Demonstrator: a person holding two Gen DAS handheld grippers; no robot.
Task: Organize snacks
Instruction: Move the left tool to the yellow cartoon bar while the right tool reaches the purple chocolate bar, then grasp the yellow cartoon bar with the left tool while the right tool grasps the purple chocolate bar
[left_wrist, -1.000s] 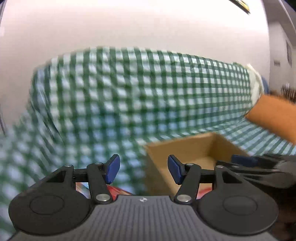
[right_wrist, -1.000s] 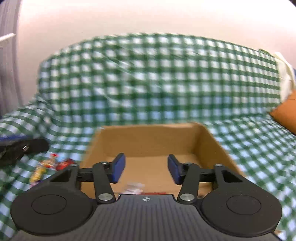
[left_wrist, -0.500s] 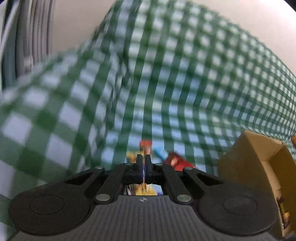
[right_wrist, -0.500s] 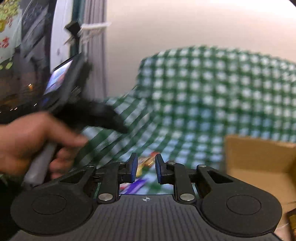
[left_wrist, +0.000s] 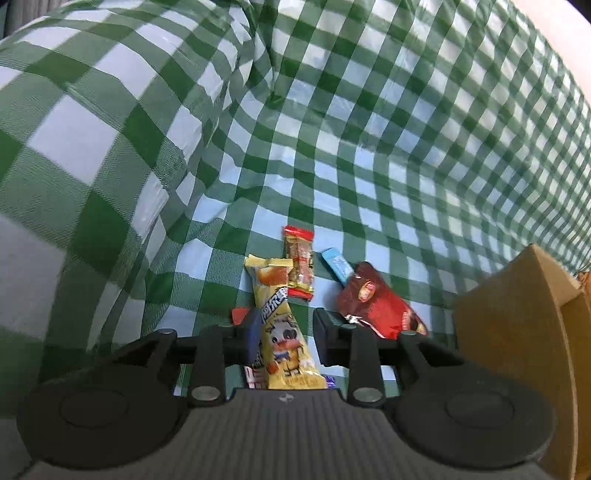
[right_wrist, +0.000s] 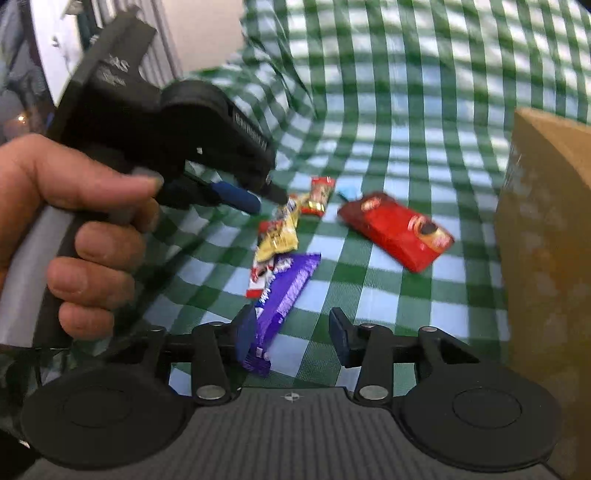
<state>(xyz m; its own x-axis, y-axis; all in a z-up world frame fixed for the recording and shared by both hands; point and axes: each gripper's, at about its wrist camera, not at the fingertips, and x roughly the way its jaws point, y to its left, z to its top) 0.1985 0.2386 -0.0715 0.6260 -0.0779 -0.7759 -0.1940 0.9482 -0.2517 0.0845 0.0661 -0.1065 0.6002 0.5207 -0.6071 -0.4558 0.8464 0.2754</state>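
Lying loose on the green checked cloth (left_wrist: 369, 155): yellow snack bar (left_wrist: 282, 325), small red-and-gold packet (left_wrist: 299, 266) just behind it, pale blue wrapper (left_wrist: 337, 266), red pouch (left_wrist: 380, 308), and, in the right wrist view, a purple bar (right_wrist: 286, 295) overlapping a red-and-white wrapper (right_wrist: 258, 277). Left tongs (left_wrist: 285, 338) spread apart, fingers either side of the yellow snack bar; contact not clear. Right tongs (right_wrist: 291, 334) also spread, left finger at the purple bar's near end, nothing gripped. Left hand (right_wrist: 74, 229) and its tool block the view's left side. Cardboard box (left_wrist: 517, 332) stands right of the snacks; its inside is hidden. Half a second ago the left tongs were pinched shut and the right ones narrow; both now stand wider and closer to the pile.
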